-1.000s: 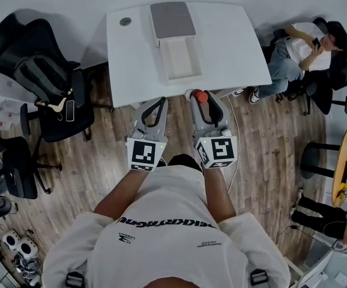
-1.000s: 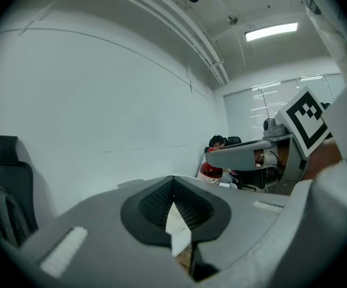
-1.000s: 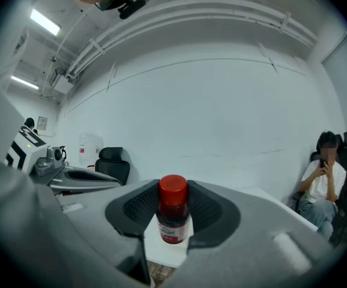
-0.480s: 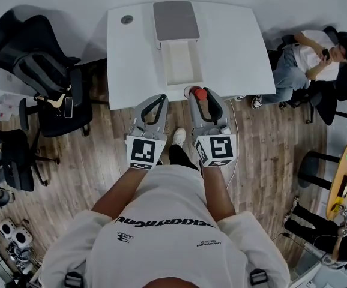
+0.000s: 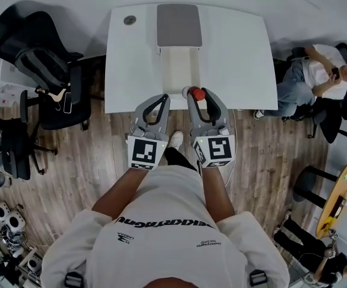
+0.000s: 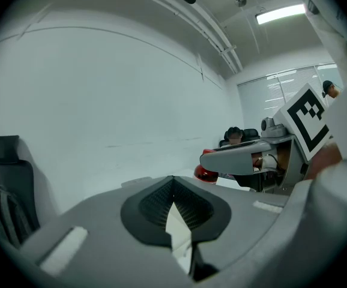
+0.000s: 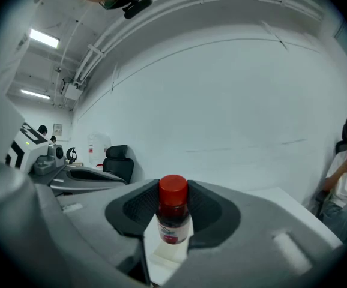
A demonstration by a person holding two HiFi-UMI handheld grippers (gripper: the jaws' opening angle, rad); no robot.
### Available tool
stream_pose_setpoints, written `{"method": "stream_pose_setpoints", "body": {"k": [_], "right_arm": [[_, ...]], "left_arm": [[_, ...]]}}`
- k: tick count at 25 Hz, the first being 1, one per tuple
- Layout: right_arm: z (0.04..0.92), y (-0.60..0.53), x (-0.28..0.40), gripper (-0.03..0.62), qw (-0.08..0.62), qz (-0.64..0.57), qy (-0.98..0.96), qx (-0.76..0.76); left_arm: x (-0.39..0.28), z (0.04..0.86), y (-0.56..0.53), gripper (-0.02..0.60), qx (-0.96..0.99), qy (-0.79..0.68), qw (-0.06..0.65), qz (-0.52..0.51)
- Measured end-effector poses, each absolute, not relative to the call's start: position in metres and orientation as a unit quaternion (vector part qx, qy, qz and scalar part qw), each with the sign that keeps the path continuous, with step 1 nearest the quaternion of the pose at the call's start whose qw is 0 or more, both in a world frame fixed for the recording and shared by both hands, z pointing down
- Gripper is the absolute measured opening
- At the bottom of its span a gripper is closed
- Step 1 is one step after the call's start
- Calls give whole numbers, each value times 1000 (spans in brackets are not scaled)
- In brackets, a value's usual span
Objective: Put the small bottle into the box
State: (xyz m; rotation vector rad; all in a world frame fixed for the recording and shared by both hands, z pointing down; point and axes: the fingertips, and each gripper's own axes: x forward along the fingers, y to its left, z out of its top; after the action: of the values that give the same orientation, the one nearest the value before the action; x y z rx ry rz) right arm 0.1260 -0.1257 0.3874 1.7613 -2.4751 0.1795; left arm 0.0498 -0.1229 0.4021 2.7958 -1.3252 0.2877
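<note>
- Small bottle [image 7: 173, 212], red cap: pinched upright in my right tongs [image 5: 199, 96], just short of the box's near end and a little to its right.
- Box [image 5: 163, 71]: on the table [image 5: 239, 53], white tray open towards me, grey lid folded back on the far side.
- Left tongs [image 5: 160, 99]: pressed together, holding nothing, short of the box's near end.
- Step, as I judge it: carrying the bottle to the box.
- Next: bring it over the tray, lower it inside, then spread the right tongs.
</note>
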Motion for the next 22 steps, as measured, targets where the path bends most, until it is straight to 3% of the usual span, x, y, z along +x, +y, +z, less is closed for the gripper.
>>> {"method": "stream_pose_setpoints", "body": {"k": [22], "right_arm": [[419, -165, 146, 140, 56, 81, -834, 543]], "left_arm": [[69, 433, -151, 5, 879, -461, 43, 117]]}}
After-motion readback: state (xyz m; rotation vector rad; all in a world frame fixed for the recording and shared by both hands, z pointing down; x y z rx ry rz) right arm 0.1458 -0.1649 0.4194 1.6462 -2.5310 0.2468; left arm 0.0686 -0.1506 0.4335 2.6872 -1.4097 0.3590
